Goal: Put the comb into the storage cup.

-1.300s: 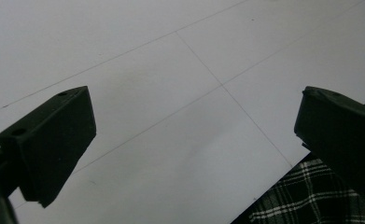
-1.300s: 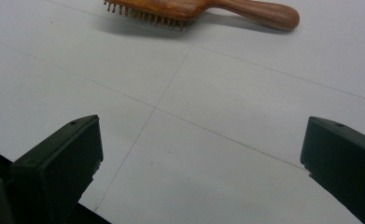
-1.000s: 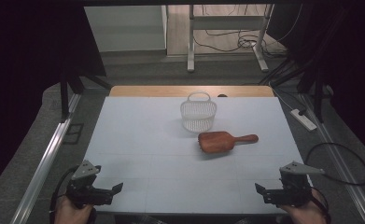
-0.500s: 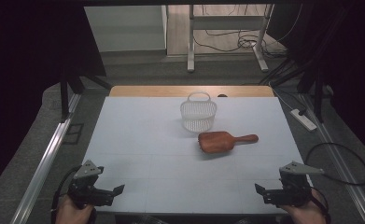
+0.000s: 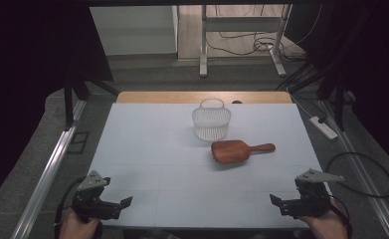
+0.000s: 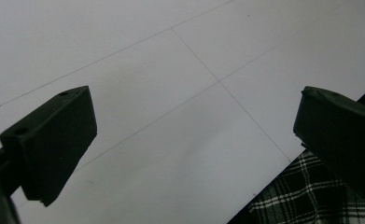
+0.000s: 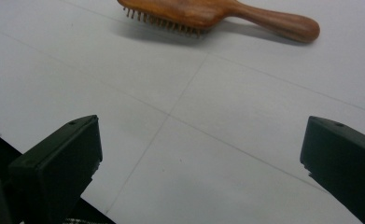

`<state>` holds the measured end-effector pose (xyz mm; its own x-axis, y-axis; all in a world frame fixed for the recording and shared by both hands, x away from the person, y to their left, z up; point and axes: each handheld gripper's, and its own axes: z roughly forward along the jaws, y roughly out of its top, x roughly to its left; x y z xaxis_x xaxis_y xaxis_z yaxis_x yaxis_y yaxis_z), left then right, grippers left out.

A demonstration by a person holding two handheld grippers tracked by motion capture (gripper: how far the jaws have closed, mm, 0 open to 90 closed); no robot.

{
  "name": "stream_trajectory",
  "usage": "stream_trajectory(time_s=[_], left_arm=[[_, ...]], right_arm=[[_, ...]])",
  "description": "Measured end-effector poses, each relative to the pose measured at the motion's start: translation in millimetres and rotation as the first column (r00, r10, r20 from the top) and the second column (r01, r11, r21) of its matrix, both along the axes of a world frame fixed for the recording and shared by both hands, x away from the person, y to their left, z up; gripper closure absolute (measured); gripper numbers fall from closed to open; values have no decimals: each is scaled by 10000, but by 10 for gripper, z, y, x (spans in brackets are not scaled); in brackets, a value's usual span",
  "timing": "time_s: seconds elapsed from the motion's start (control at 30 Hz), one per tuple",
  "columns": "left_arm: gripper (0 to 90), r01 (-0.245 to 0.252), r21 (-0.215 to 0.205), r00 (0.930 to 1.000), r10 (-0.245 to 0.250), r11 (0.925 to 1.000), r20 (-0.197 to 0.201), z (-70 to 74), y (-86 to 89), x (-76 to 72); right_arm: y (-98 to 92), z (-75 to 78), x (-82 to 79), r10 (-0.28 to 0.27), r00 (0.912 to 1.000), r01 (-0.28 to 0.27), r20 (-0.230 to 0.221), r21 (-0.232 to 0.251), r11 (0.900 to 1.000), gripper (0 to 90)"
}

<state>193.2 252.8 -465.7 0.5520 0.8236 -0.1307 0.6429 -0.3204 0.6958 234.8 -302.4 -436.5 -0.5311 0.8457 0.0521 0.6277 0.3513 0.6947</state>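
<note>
A wooden hairbrush [image 5: 241, 151] lies bristles down near the middle of the white table [image 5: 147, 149], handle pointing right. Just behind it stands a small white mesh basket [image 5: 211, 122] with a handle. My left gripper [image 5: 113, 206] rests at the table's front left corner, jaws wide open over bare table [image 6: 185, 116]. At the front right corner my right gripper [image 5: 284, 204] is open too, with nothing between its jaws. In the right gripper view the hairbrush [image 7: 217, 14] lies well ahead of the jaws.
A wooden strip [image 5: 202, 96] edges the table's far side. A power strip [image 5: 323, 127] and cables lie on the floor at right. A metal rail [image 5: 50, 169] runs along the left. Plaid cloth [image 6: 311, 200] shows below the table's front edge.
My left gripper has shifted slightly right along the front edge. The right gripper, brush and basket have not moved.
</note>
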Motion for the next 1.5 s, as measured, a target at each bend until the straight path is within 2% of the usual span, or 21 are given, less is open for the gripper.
stream_trajectory(time_s=[0.17,0.33,0.53,0.7,0.8,1.1,1.3,1.5], left_arm=[[3,26,27,10000,-26,10000,5,1,-4,3],[3,48,62,10000,-48,10000,26,1,-9,5],[4,69,97,10000,-69,9999,39,1,-15,5],[4,69,119,10000,-70,9999,39,1,-17,6],[4,64,100,10000,-64,9999,39,1,-15,6],[4,43,76,10000,-43,10000,57,1,-14,4],[3,46,47,10000,-47,10000,73,2,-10,3],[3,45,45,10000,-45,10000,85,3,-8,2]], right_arm=[[0,13,42,120,9998,-118,-140,192,9997,0],[35,25,83,352,9992,-350,-207,111,9993,0],[77,72,154,614,9981,-614,-11,-19,9981,0],[123,81,244,776,9968,-778,-208,-99,9969,0],[145,74,288,836,9959,-836,-333,31,9965,0],[215,83,390,1044,9943,-1045,-197,-73,9945,0],[271,107,472,1245,9919,-1252,-232,-279,9917,0],[336,115,565,1455,9888,-1463,-338,-231,9890,0]])
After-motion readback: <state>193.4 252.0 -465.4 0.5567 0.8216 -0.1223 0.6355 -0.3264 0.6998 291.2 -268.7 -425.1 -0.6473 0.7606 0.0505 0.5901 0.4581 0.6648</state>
